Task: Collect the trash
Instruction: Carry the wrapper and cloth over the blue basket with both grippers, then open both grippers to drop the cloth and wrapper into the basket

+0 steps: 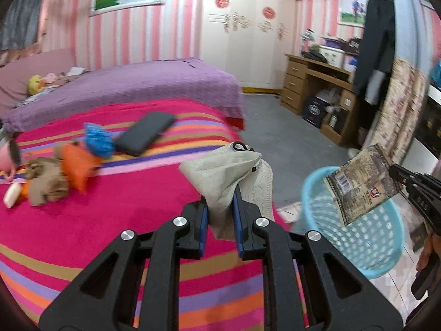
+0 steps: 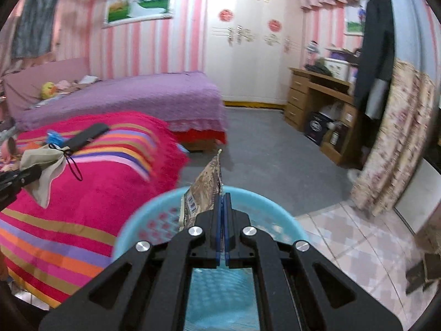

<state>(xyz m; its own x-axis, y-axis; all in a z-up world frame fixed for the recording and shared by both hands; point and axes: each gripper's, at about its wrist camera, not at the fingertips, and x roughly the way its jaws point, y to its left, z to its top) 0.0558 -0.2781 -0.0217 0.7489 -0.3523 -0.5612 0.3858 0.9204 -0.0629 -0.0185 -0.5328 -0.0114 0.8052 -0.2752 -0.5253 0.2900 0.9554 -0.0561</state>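
- The left gripper (image 1: 220, 215) is clamped on a crumpled beige cloth pouch (image 1: 223, 171), its blue pads (image 1: 237, 218) pressing the bunched fabric from both sides.
- The pouch has a black drawstring loop at its top and hangs over the near edge of the striped blanket (image 1: 82, 234), to the left of the basket.
- The right gripper (image 2: 222, 204) has its jaws pressed fully together on the edge of a flat brown snack wrapper (image 2: 205, 190).
- The wrapper hangs above the open mouth of the blue basket (image 1: 358, 237), with its lower corner just over the rim in the left wrist view.
- The basket is a light blue plastic one with a perforated wall; it stands on the floor just beside the corner of the striped blanket.
- Farther from the basket, on the blanket, lie a dark flat case (image 1: 144, 133), a blue knitted thing (image 1: 97, 139), an orange cloth (image 1: 77, 167), and a brown bundle (image 1: 45, 180).
- A small white bar (image 1: 12, 195) lies at the far left of that group, well apart from the basket.
- Beyond the basket, across the grey floor, stands a wooden desk (image 1: 311, 88), and a white wardrobe (image 1: 248, 33) stands against the back wall.
- A bed with a purple cover (image 1: 132, 88) lies behind the striped blanket.
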